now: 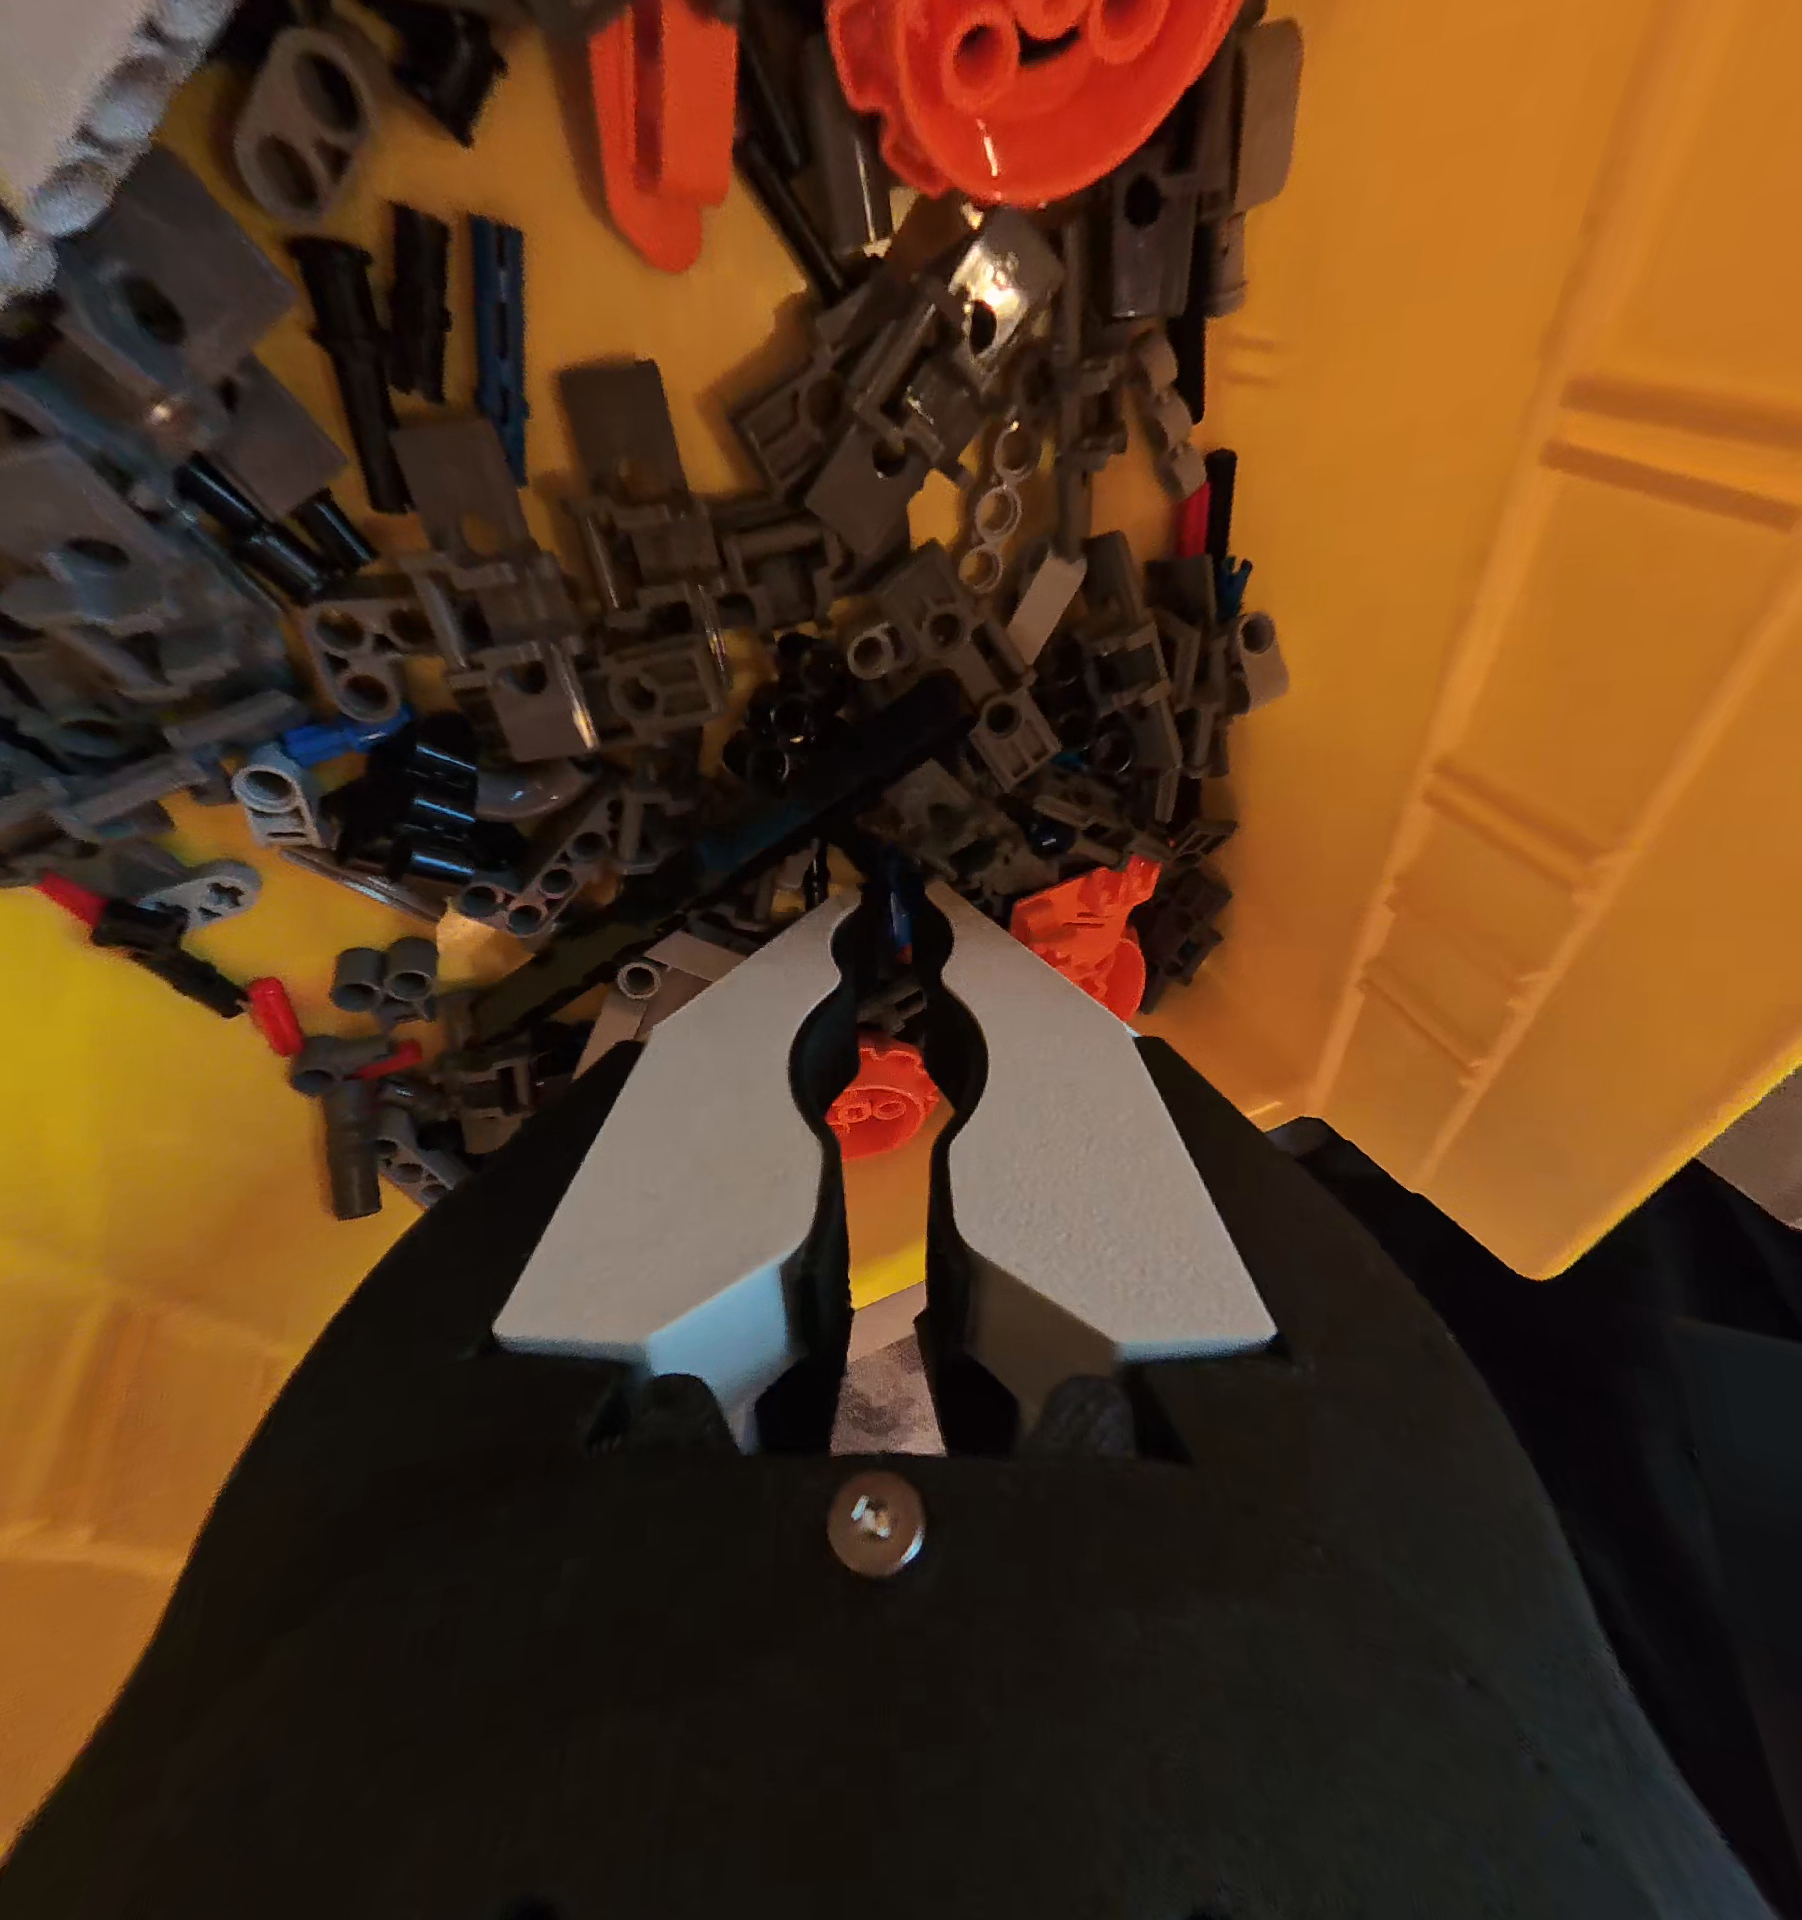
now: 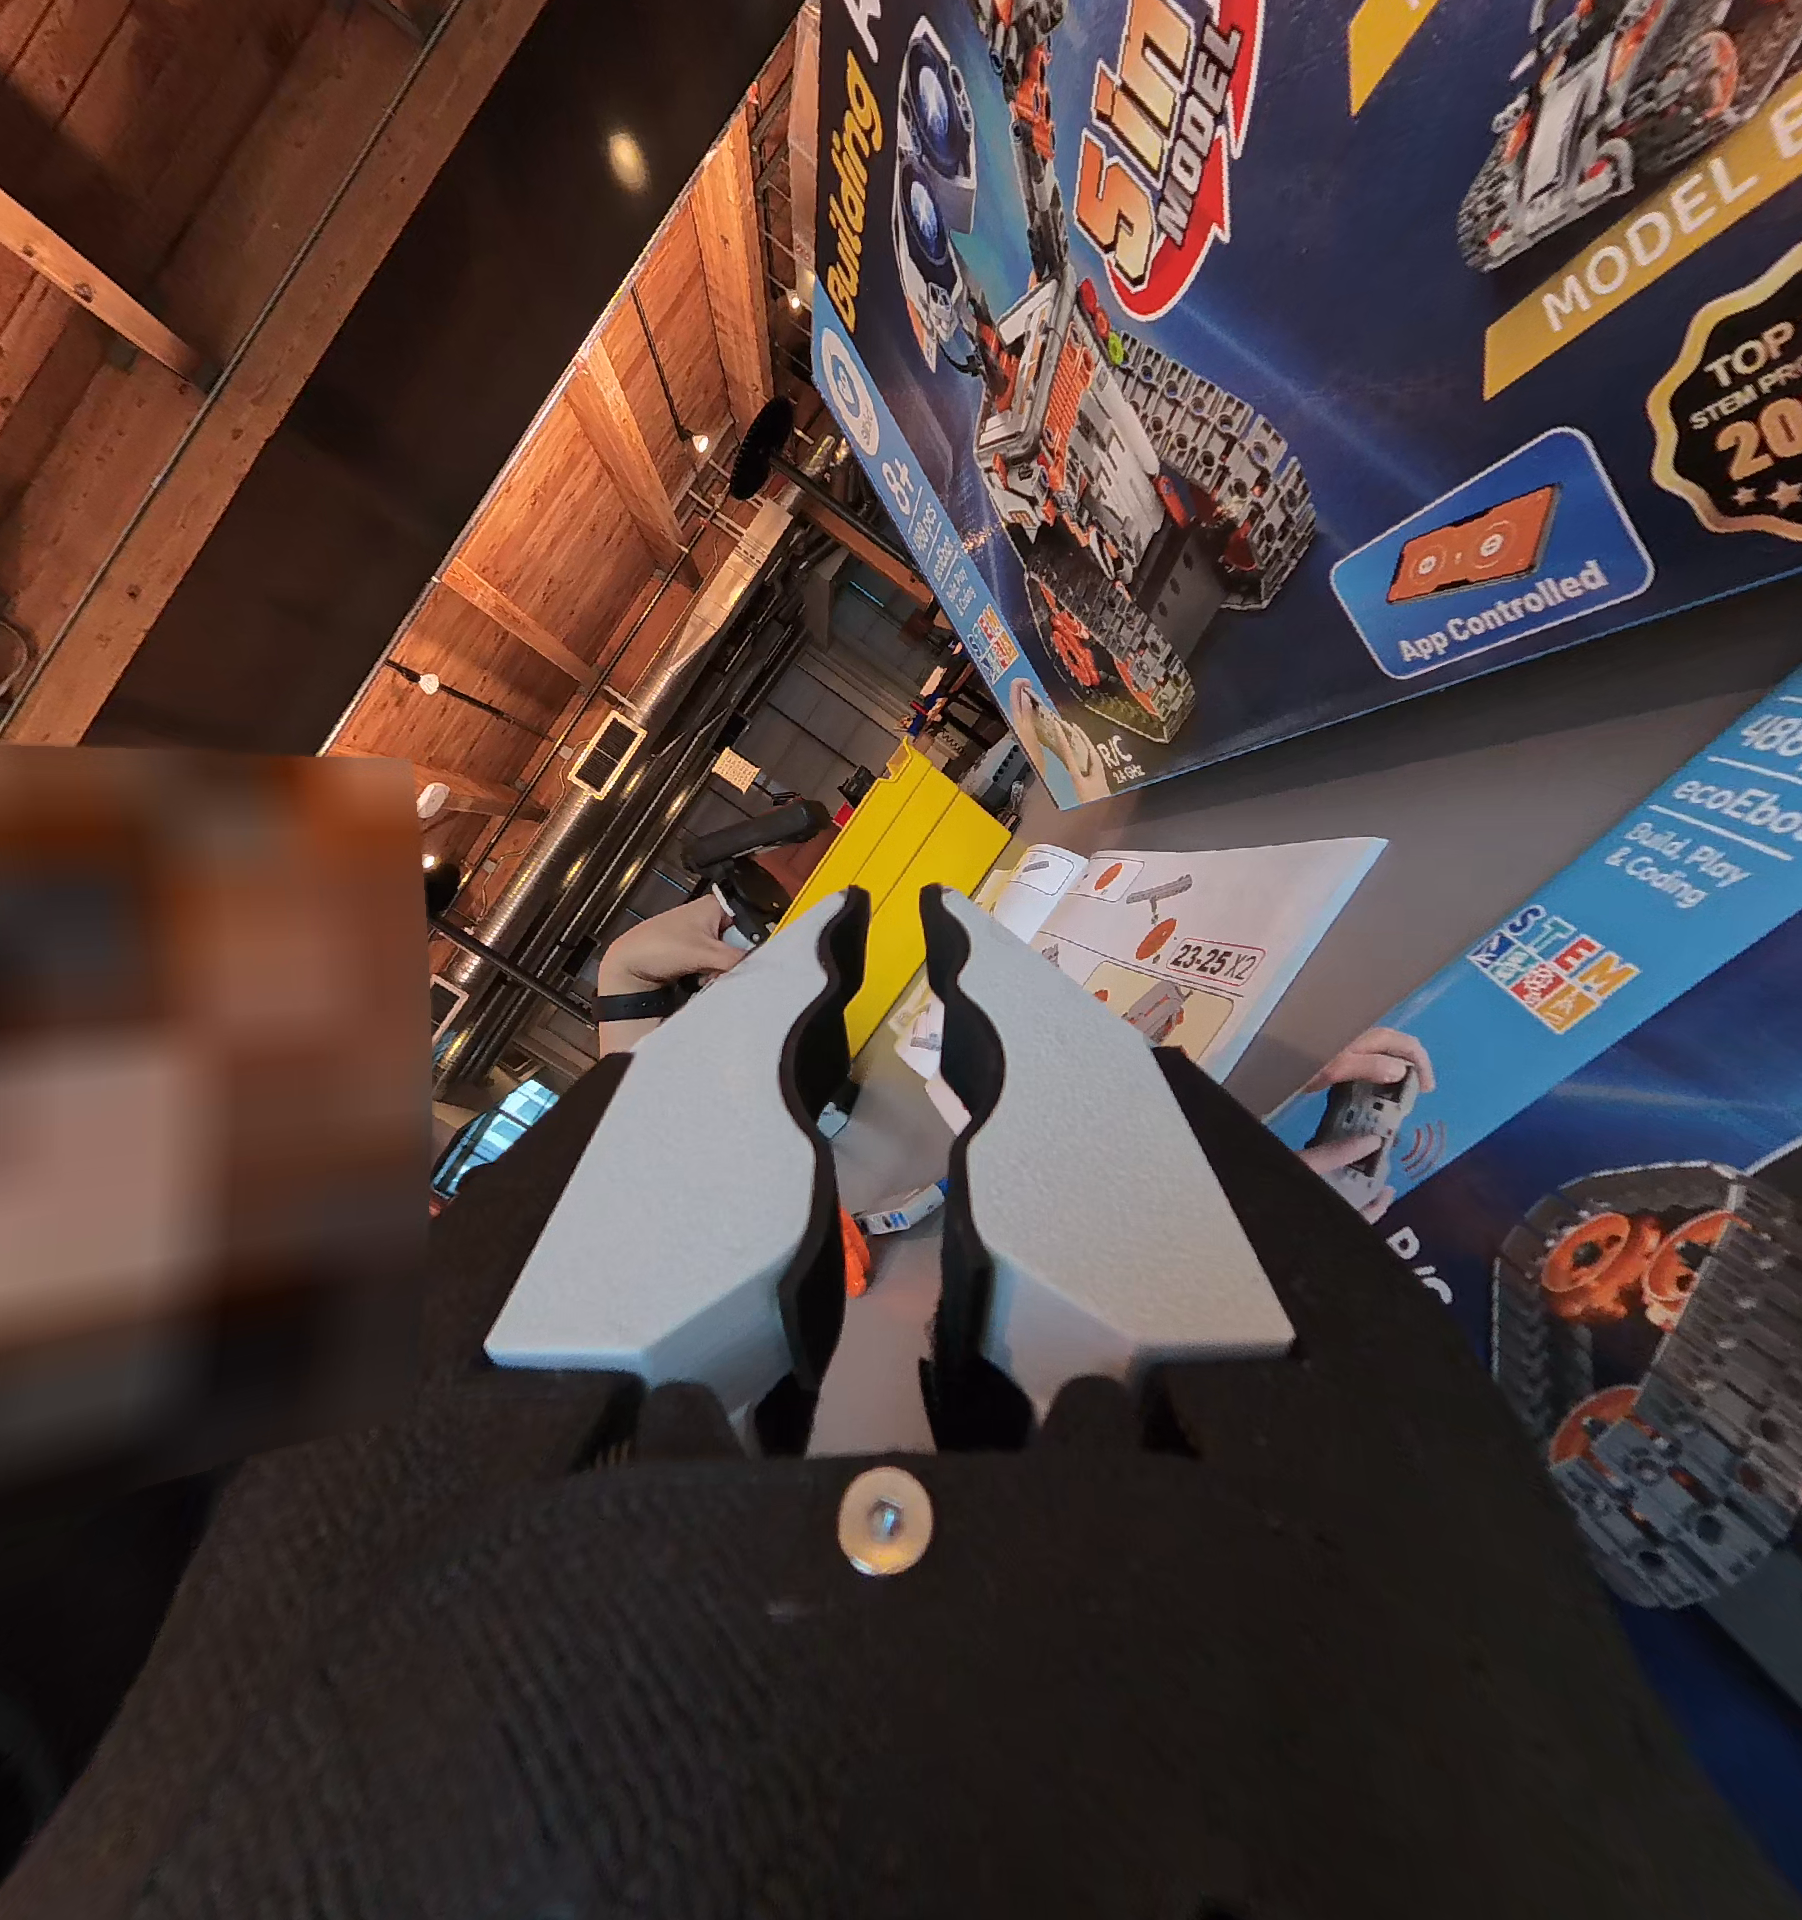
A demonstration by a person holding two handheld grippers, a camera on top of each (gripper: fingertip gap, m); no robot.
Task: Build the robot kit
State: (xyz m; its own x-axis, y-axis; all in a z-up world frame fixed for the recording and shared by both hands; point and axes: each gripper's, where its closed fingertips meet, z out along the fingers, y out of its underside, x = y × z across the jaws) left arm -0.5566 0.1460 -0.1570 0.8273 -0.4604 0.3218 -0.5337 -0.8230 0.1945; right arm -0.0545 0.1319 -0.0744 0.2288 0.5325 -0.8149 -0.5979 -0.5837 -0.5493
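My left claw (image 1: 892,899) sits in the yellow bin (image 1: 1562,623), tips nearly together around a thin dark-and-blue piece (image 1: 899,914) at the edge of the grey parts heap (image 1: 668,623); whether it grips, I cannot tell. Only my right view shows the printed toy boxes (image 2: 1396,364), the open booklet (image 2: 1188,935) and the grey surface (image 2: 1448,831); my right claw (image 2: 895,904) stands slightly apart, empty.

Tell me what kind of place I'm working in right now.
Probably a workshop or maker space with a toy-building station: a yellow bin of small plastic building parts, an open instruction booklet, printed kit boxes, and exposed wooden ceiling beams overhead.
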